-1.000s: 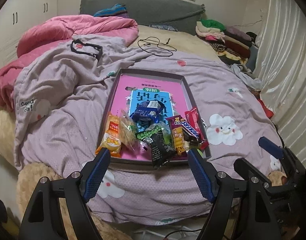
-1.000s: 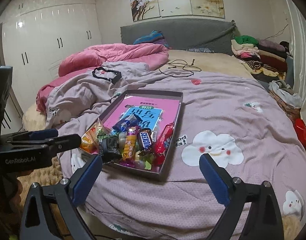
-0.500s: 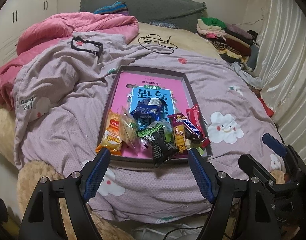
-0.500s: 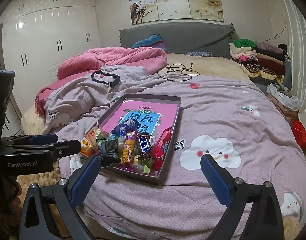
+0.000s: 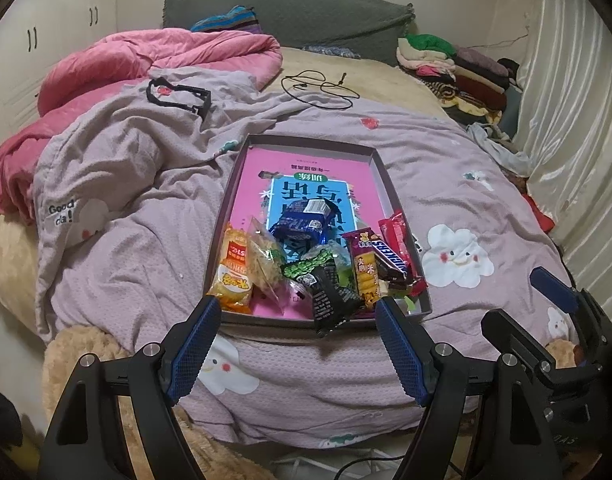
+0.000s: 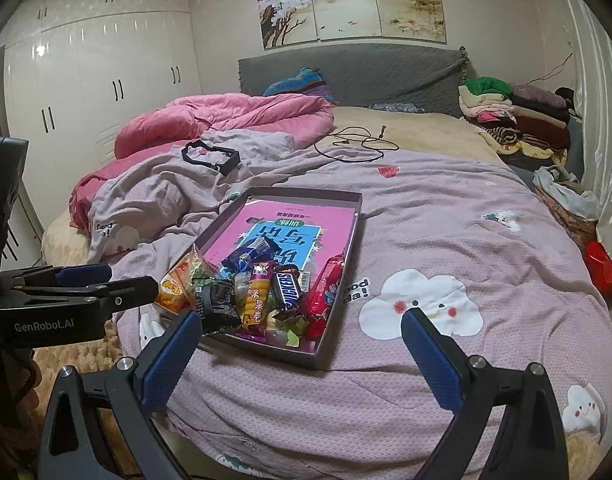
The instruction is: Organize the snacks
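On the bed, a shallow box [image 5: 380, 168] holds snacks piled at its near end. Both the left gripper [image 5: 295, 344] and right gripper [image 6: 297, 354] hang spread wide, holding nothing.

Both wrist views near bed's foot, angled down, sharing snack tray [image 5: 386, 176], left nearer.

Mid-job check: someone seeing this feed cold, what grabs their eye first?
The shallow tray with its bright pink liner, lying on the lilac bedspread, with a jumble of snacks heaped at its near end. Next, the left gripper and right gripper, both open and empty, short of the tray's near edge. Behind, a crumpled pink duvet.
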Tool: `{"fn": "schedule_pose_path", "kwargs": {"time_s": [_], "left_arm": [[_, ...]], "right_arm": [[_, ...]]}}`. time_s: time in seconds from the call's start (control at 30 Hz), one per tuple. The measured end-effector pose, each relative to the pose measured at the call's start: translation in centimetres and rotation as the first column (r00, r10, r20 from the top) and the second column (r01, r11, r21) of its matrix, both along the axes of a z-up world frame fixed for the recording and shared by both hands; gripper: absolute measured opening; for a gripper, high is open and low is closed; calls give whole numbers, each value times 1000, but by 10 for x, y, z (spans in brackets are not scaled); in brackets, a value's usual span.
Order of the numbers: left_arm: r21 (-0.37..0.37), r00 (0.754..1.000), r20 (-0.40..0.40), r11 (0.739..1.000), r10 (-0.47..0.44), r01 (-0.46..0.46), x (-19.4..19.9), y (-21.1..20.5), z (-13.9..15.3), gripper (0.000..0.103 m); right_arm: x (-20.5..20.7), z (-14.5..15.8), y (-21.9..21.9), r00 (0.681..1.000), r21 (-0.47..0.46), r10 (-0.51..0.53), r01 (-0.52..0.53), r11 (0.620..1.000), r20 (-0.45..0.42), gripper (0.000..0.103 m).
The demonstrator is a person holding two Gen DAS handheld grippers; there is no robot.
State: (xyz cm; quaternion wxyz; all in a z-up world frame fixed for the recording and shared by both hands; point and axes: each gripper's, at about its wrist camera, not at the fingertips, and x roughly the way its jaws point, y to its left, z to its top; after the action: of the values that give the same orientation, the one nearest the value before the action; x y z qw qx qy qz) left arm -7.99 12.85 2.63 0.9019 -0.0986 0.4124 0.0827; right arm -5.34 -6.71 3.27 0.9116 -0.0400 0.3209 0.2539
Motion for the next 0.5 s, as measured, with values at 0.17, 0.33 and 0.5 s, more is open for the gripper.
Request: {"fn": "schedule_pose_path", "kwargs": {"time_s": [0.17, 0.33, 0.5], "left_arm": [[8, 1000, 1, 1000, 6, -6, -1, 1, 1, 80], [13, 1000, -2, 1000, 10, -10, 0, 1, 2, 80], [16, 1000, -2, 1000, 12, -12, 1, 1, 1, 80]], "right_arm": [[0, 0, 0, 1000, -2, 1, -1, 1000, -1, 101], [1, -1, 0, 1000, -4, -1, 1, 1000, -2, 101], [1, -2, -1, 1000, -1, -4, 4, 1000, 0, 101]]}}
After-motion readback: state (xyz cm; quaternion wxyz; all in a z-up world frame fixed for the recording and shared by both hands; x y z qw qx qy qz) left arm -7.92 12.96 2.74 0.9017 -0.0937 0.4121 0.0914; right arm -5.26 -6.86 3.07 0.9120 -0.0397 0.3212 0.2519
